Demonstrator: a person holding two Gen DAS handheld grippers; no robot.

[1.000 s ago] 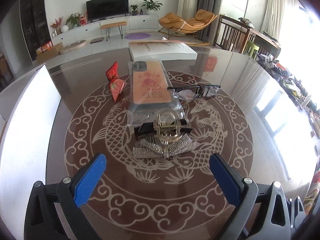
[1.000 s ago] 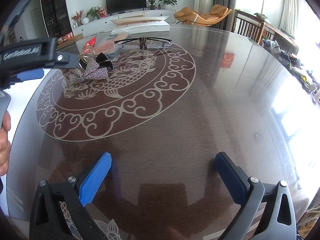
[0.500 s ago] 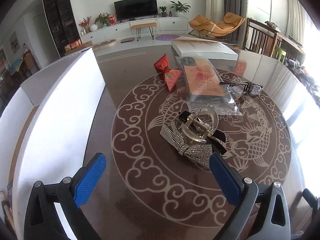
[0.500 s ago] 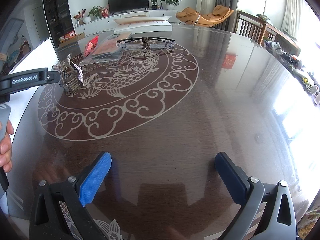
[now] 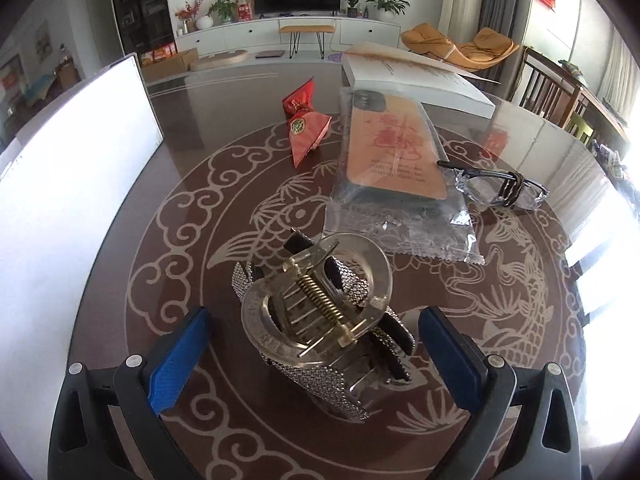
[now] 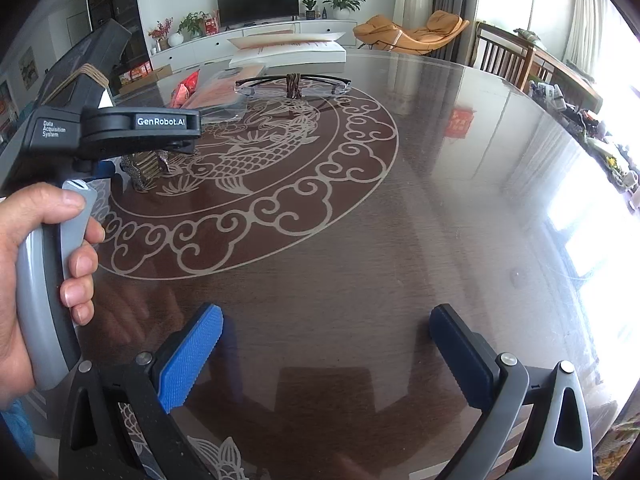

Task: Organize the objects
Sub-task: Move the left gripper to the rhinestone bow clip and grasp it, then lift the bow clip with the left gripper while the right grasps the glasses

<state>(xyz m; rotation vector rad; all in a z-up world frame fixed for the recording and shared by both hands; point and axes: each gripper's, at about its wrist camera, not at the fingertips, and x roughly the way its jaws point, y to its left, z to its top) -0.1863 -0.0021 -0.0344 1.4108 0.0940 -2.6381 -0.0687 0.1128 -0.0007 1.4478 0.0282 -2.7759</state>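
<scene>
The rhinestone hair claw clip [image 5: 320, 320] lies on the glass table [image 5: 224, 92], between the spread jaws of the left gripper [image 5: 316, 344], not yet touched. To grasp it well, I judge the pads should close squarely on the clear body, not the spring. The right gripper [image 6: 324, 344] hangs wide apart and empty; the left tool reads "GenRobot.AI" and "Data Acquisition System".

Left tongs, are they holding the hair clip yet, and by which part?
Nothing is held yet. The left tongs are open around the hair clip, with gaps on both sides. The right tongs are open over bare table.
</scene>
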